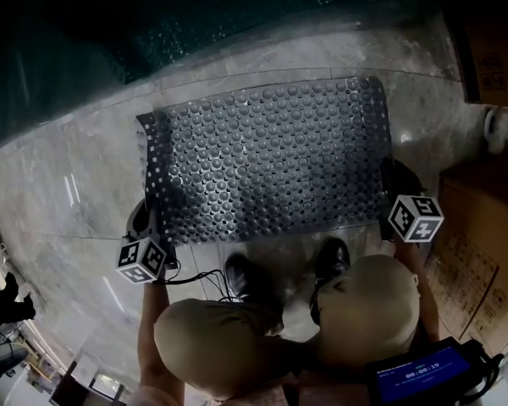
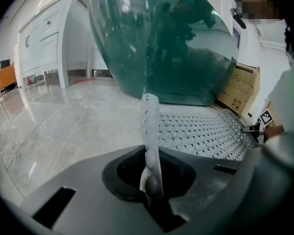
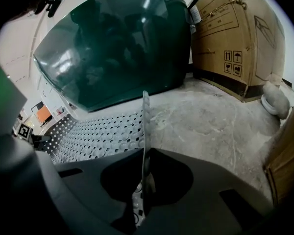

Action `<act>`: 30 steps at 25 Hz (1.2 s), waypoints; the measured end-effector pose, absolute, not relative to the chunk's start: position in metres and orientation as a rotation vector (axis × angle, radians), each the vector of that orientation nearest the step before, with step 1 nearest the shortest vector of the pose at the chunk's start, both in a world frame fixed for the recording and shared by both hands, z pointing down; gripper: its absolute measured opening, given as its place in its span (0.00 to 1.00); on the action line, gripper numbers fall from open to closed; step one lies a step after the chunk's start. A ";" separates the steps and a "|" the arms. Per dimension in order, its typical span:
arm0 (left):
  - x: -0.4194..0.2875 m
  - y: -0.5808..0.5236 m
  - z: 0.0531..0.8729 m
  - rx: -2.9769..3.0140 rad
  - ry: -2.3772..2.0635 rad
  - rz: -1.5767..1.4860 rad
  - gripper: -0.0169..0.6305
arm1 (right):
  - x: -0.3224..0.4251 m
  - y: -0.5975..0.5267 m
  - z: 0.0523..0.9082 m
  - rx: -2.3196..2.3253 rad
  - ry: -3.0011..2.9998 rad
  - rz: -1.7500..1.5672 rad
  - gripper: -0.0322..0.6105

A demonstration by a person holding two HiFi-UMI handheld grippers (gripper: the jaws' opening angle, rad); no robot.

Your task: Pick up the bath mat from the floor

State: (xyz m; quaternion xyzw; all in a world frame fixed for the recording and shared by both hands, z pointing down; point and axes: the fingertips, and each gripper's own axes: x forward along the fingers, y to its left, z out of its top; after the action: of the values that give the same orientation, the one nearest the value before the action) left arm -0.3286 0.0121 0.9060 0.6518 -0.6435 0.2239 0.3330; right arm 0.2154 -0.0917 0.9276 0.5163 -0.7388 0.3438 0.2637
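The bath mat (image 1: 267,163) is dark grey rubber, studded with round bumps and holes. It hangs spread out between both grippers, above the marble floor (image 1: 59,210). My left gripper (image 1: 146,222) is shut on the mat's left edge, near the lower corner. In the left gripper view that edge (image 2: 151,126) stands upright between the jaws of the left gripper (image 2: 152,180). My right gripper (image 1: 395,184) is shut on the right edge. In the right gripper view the thin edge (image 3: 146,126) runs up out of the right gripper (image 3: 143,180).
A big dark green glass panel (image 1: 110,41) stands just beyond the mat. Cardboard boxes (image 1: 478,252) line the right side, with a white object (image 1: 494,129) on the floor by them. A white cabinet (image 2: 44,43) is at the far left. The person's shoes (image 1: 245,277) are under the mat's near edge.
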 end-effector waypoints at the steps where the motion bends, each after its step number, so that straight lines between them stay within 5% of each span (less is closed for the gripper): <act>1: -0.327 0.012 0.906 1.704 -1.680 0.584 0.09 | 0.215 -0.092 0.928 1.397 -1.996 0.920 0.10; 30: -0.255 0.012 0.837 1.821 -1.491 0.483 0.09 | 0.143 -0.074 0.845 1.296 -2.064 0.856 0.09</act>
State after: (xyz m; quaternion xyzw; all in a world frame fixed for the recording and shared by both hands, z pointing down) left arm -0.2547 0.0119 0.8367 0.7067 -0.5788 0.1874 0.3612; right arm 0.1430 -0.0743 0.8445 0.4822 -0.7680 0.3186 0.2758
